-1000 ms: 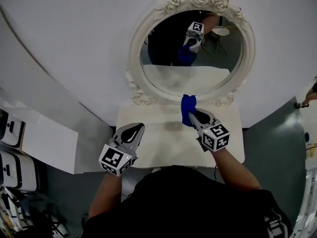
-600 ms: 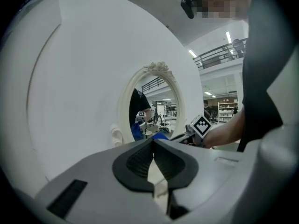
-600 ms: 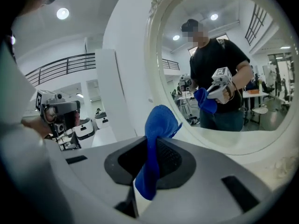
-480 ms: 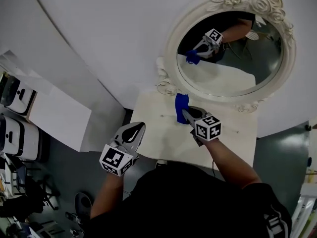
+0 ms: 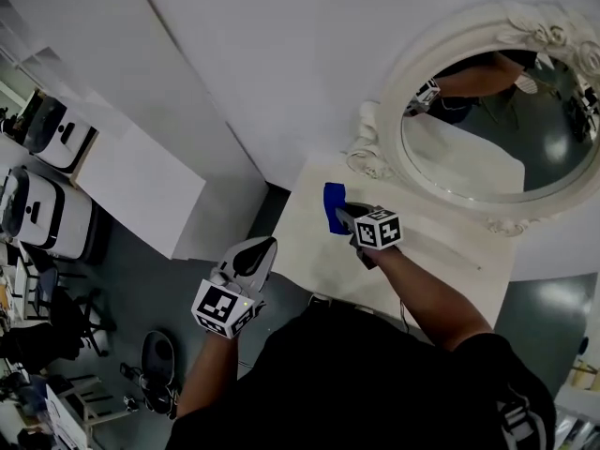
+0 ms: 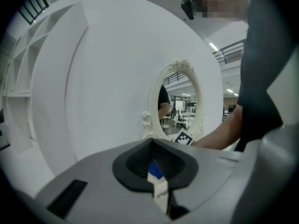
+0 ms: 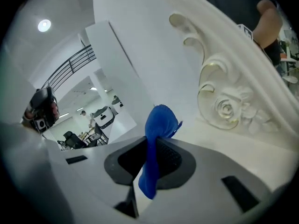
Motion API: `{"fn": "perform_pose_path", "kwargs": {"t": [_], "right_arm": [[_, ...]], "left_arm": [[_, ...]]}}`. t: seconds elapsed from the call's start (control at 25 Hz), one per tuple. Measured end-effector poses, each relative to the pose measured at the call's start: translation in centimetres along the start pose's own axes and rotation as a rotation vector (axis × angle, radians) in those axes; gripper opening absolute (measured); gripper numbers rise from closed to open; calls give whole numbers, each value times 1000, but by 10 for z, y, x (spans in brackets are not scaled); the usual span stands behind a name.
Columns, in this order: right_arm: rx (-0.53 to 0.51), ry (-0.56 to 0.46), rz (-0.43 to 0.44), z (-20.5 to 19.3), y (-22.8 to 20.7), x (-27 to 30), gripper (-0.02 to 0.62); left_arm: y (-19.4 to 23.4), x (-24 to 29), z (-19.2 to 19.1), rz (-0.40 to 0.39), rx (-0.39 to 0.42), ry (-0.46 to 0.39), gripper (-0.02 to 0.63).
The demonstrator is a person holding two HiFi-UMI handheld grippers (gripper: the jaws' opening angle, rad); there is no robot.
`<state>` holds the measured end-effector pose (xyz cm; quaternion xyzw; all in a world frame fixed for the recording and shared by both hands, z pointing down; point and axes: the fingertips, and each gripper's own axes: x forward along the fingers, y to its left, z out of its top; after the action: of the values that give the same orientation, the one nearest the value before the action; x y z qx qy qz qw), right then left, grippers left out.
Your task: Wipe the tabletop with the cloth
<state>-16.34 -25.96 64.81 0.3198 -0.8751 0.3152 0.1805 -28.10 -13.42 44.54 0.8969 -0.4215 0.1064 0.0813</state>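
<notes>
The right gripper has its two jaws squeezed tight on a soft blue cloth. In the right gripper view the cloth sticks out past the jaw tips as a bunched lump, and a strip of it runs back between the jaws. The cloth is at the far left part of the flat cream-white tabletop, near the left edge. I cannot tell if it is touching the top.

Just beyond the cloth stands a big oval mirror with a white carved frame. A carved rose on the frame shows close by on the right in the right gripper view.

The left gripper is held off the left side of the tabletop, over the grey floor. Its jaws are together, with nothing held between them. It points toward the mirror.

A white box-shaped cabinet stands to the left by the wall.
</notes>
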Motion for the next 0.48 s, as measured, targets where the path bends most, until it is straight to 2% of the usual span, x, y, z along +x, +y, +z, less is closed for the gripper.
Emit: {"fn": "perform_pose_path", "kwargs": {"t": [0.28, 0.48], "right_arm": [[69, 137, 59, -38, 18, 83, 37], [131, 209, 72, -64, 25, 133, 37]], "left_arm": [[29, -23, -24, 51, -30, 43, 11], [54, -43, -37, 87, -40, 72, 11]]}}
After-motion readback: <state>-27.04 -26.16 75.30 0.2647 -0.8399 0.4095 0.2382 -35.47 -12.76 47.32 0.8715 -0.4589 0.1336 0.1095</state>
